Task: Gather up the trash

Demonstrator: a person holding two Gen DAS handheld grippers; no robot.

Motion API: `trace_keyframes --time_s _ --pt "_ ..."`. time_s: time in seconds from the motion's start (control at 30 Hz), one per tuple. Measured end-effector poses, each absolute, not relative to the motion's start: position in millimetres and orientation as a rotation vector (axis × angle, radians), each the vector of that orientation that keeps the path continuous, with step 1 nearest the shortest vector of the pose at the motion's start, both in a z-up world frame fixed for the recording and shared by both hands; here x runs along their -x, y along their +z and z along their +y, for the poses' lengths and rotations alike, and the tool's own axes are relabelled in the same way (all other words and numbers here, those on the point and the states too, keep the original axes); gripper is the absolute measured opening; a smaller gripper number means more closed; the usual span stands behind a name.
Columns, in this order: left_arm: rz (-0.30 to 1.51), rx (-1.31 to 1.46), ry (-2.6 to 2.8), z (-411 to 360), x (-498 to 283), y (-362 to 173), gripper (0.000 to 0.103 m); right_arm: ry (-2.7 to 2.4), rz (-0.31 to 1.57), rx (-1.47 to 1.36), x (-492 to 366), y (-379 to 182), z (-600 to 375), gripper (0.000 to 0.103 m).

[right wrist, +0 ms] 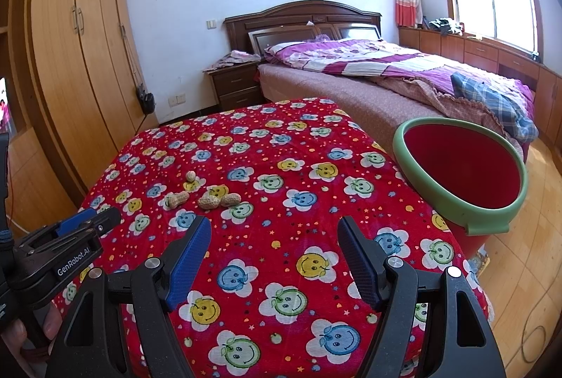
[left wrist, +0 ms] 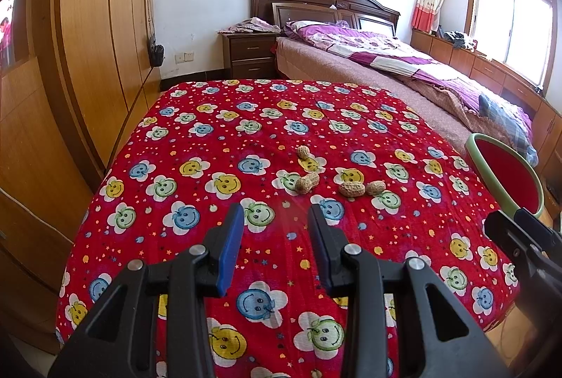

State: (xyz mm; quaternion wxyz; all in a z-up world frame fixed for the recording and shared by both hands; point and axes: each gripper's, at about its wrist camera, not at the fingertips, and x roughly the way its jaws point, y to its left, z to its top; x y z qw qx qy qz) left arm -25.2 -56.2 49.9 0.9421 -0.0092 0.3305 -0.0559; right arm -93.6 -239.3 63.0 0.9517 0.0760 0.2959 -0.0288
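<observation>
1. Four peanuts lie loose on the red smiley-face cloth that covers the table. Taking the red bin with the green rim as the landmark, they sit well apart from it, toward the far side of the cloth. Three cluster together and one lies a little beyond them.

2. The left gripper hangs above the cloth just short of the peanuts, its blue pads apart with nothing between them. The right gripper hangs nearer the bin, its jaws spread wider and likewise empty.

3. My read: no shell has been picked up yet, so the task is at its start.

4. The next move looks like a short reach forward and down by the left gripper onto the nearest peanut, then a carry across to the bin.

5. The bin stands at the cloth's corner, off the table edge, its mouth tilted toward the table. The cloth between peanuts and bin is bare, so the path across looks free.
</observation>
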Motion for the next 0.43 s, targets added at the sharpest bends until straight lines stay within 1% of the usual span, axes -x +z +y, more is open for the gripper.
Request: trace_keyframes --time_s 0.43 --pt "0.672 0.013 -0.118 -56.3 26.6 56.3 0.037 -0.064 0.589 -0.157 92.6 67.0 -238.0 0.075"
